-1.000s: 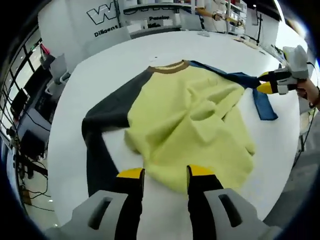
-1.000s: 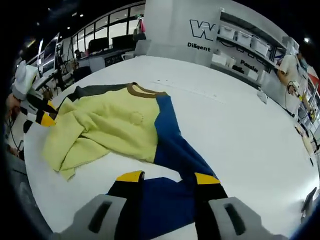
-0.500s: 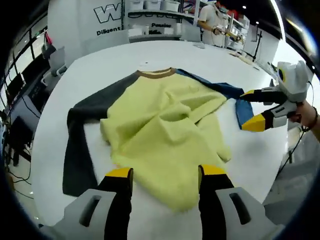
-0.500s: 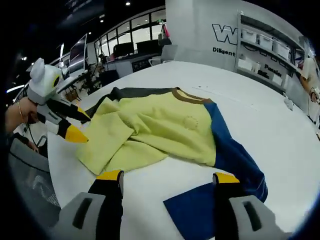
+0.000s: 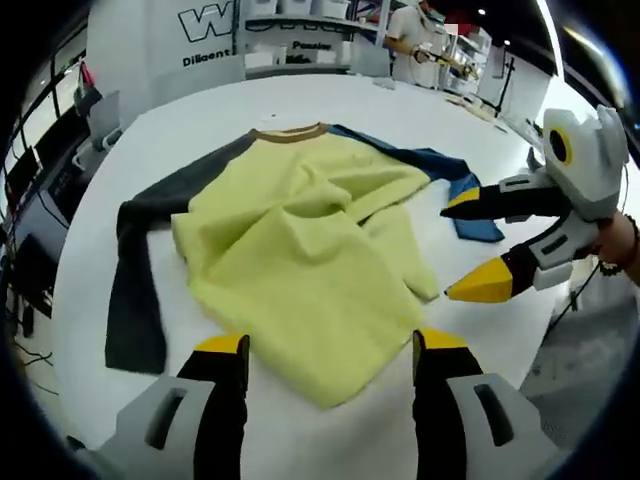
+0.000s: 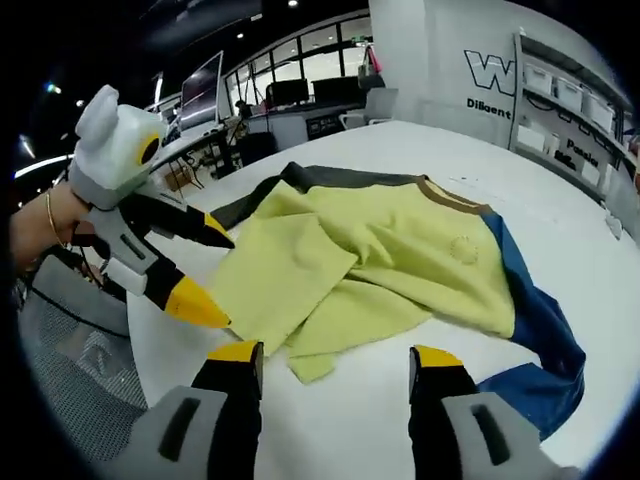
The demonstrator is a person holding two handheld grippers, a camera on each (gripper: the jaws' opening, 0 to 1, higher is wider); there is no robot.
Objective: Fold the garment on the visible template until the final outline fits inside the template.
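A yellow sweatshirt (image 5: 300, 250) lies rumpled on the white table (image 5: 400, 110), with a brown collar (image 5: 290, 134), a dark grey sleeve (image 5: 130, 270) and a blue sleeve (image 5: 462, 182). My left gripper (image 5: 330, 345) is open just short of the yellow hem, with nothing between its jaws. My right gripper (image 5: 470, 245) comes in from the right, open, beside the hem's corner. In the right gripper view the sweatshirt (image 6: 390, 260) spreads ahead of my open right gripper (image 6: 335, 355). The left gripper (image 6: 205, 272) stands open at the garment's left edge, and the blue sleeve (image 6: 540, 345) trails off right.
The table's rounded edge (image 5: 520, 330) runs close behind the right gripper. Shelves with bins (image 5: 300, 30) and a person (image 5: 410, 25) stand at the back. Desks with monitors (image 6: 210, 95) and a mesh chair (image 6: 70, 330) sit beyond the table's left side.
The right gripper let go of the blue sleeve, opened and moved to the yellow hem. The left gripper's jaws spread wider. Both cameras shifted toward the hem.
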